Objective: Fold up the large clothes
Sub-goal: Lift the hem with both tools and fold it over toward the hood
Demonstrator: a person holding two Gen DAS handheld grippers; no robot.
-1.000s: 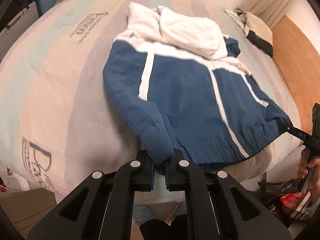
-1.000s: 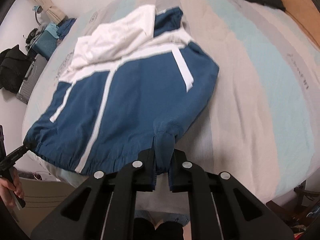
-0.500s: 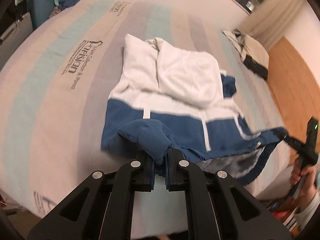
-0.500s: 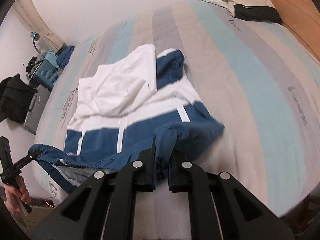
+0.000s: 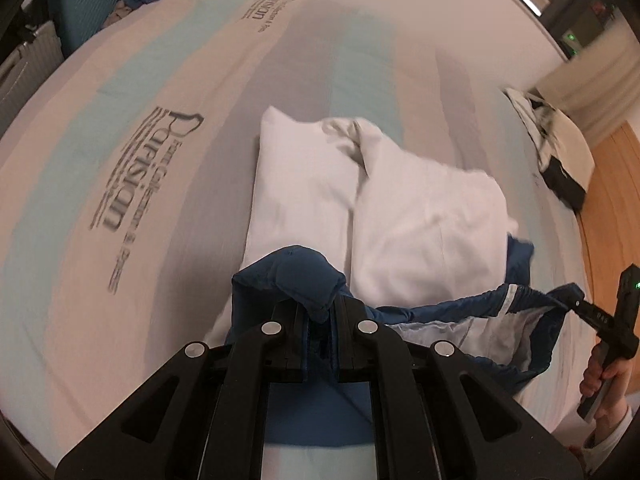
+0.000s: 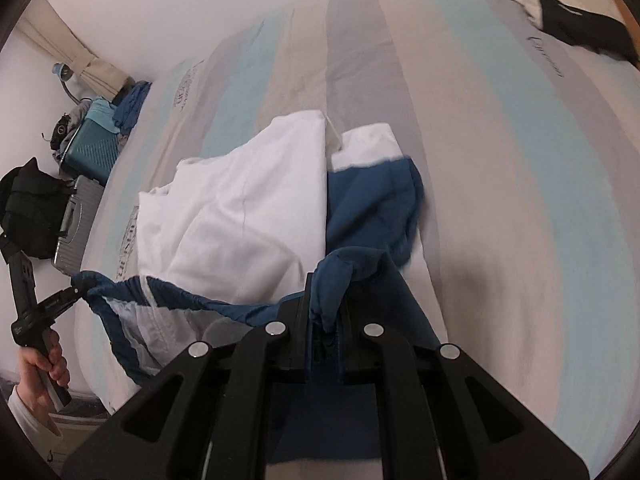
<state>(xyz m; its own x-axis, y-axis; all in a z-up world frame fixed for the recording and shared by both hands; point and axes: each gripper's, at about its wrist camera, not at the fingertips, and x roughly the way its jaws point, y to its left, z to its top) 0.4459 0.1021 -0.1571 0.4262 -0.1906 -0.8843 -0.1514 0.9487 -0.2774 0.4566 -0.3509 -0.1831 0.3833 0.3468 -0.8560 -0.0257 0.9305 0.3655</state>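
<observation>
A blue and white hooded jacket (image 5: 420, 220) lies on the striped bed, its white hood and shoulders (image 6: 240, 216) farthest from me. My left gripper (image 5: 320, 316) is shut on a bunch of blue hem fabric at one lower corner. My right gripper (image 6: 326, 320) is shut on the other lower corner. The hem (image 5: 460, 304) hangs stretched between both grippers, lifted over the jacket's body, with the pale lining (image 6: 144, 320) showing underneath. Each gripper also appears at the edge of the other's view, held by a hand (image 5: 604, 376).
The bed cover (image 5: 140, 160) carries grey, teal and beige stripes with printed lettering. A folded black and white garment (image 6: 572, 20) lies near the headboard side. Suitcases (image 6: 92, 148) with clothes on them stand past the bed's far corner. A wooden floor (image 5: 616, 208) runs along one side.
Both grippers have carried the jacket's lower hem up off the bed and forward toward the hood. The blue body is now mostly covered by the raised hem, lining exposed.
</observation>
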